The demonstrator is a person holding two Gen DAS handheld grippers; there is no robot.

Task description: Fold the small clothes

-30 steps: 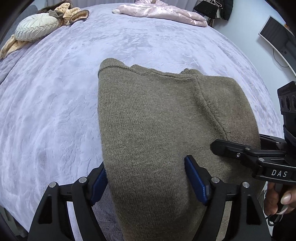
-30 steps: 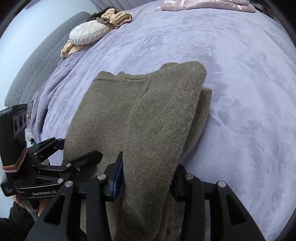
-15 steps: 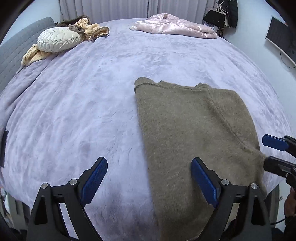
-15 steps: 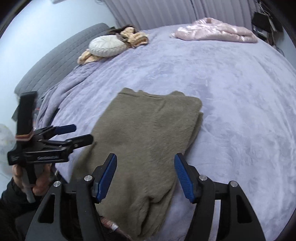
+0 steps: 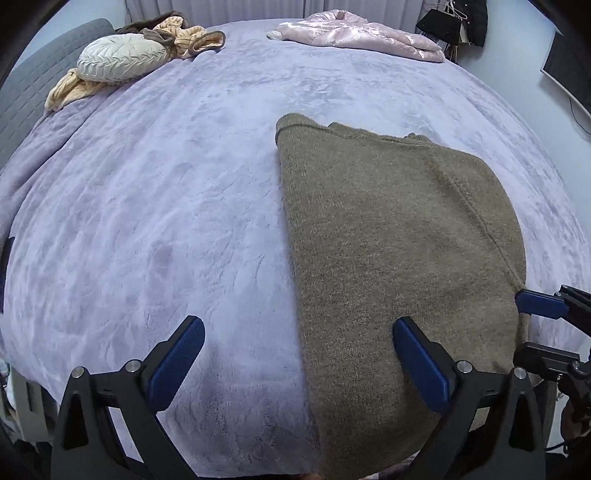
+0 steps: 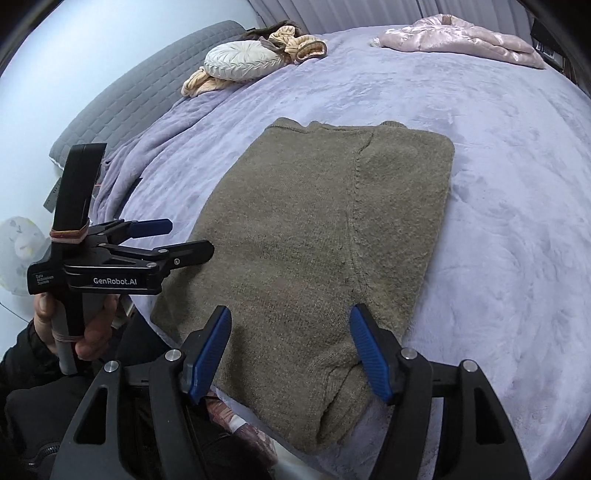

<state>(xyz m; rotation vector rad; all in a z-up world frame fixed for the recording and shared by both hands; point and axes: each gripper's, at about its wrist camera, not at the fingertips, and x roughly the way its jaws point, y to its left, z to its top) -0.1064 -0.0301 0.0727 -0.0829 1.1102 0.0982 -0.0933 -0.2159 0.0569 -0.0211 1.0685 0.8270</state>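
The olive knit sweater [image 6: 317,251] lies folded on the lavender blanket [image 5: 166,206], its near hem between and ahead of the right gripper [image 6: 291,354], whose jaws are spread wide and hold nothing. The left gripper [image 5: 299,362] also gapes empty, the sweater's left edge between its pads. A round cream cushion [image 5: 118,57] and a pink satin garment [image 5: 362,33] lie far beyond.
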